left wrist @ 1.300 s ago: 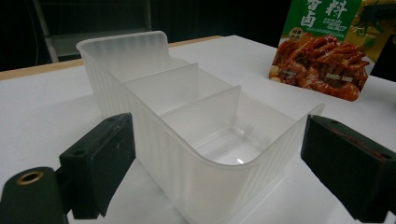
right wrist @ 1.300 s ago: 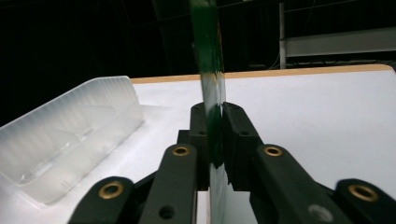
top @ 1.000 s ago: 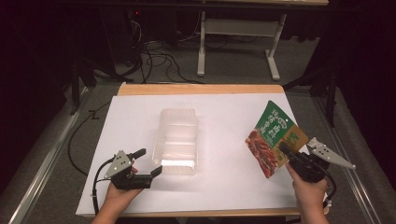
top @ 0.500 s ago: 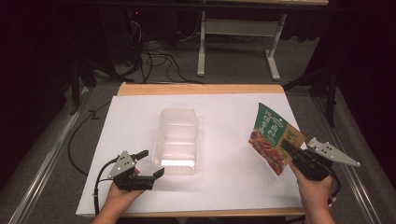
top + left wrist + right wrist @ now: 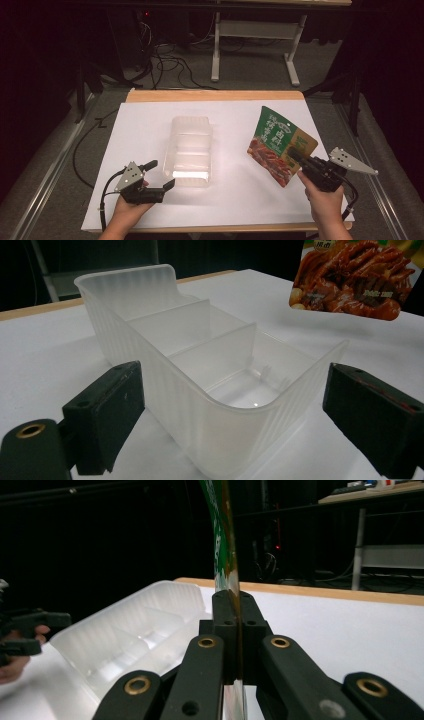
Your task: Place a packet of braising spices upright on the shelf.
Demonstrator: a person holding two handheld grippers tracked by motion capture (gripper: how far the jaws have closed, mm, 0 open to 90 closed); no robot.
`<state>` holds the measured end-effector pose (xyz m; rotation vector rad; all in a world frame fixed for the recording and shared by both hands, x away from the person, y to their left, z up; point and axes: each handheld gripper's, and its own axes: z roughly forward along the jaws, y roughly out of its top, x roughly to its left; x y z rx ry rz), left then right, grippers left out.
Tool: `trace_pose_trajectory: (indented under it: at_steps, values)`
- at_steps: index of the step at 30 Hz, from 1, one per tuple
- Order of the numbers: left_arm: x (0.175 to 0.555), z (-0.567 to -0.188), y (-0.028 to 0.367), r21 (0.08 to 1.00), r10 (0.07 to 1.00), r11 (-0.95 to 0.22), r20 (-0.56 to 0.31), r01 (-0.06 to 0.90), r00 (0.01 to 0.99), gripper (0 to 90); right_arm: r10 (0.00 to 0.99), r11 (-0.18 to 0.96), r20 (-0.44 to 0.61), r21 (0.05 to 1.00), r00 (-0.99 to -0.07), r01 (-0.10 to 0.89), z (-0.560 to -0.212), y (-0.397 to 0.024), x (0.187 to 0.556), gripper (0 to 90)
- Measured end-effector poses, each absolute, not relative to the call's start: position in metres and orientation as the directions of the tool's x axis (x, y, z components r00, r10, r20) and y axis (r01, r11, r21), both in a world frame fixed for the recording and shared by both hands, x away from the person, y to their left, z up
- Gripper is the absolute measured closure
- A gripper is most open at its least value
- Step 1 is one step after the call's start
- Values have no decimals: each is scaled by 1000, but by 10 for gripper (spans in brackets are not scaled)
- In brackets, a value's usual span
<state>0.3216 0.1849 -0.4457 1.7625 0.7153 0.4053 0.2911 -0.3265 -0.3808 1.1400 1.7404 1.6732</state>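
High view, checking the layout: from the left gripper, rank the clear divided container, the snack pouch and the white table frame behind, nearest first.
1. Clear divided container, just right of the left gripper.
2. Snack pouch, across the table, held by the right gripper.
3. White table frame, far back on the floor.

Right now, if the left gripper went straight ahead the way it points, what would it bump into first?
Most likely the clear plastic tray. The left gripper has its jaws open on either side of the tray's near rounded end, so the end wall would probably slide in between them.
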Motion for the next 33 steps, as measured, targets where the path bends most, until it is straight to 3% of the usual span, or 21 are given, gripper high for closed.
trace_pose_trajectory:
  at_steps: [14, 33]
  values:
    - [320, -443, 188, 955, 657, -156, -90, 251, 749, 101, 773, -94, 217, 969, -596, 230, -365, -294, 308, 900]
    - [320, -442, 189, 955, 649, -161, -87, 248, 756, 102, 660, -178, 318, 946, -680, 270, -358, -236, 326, 900]
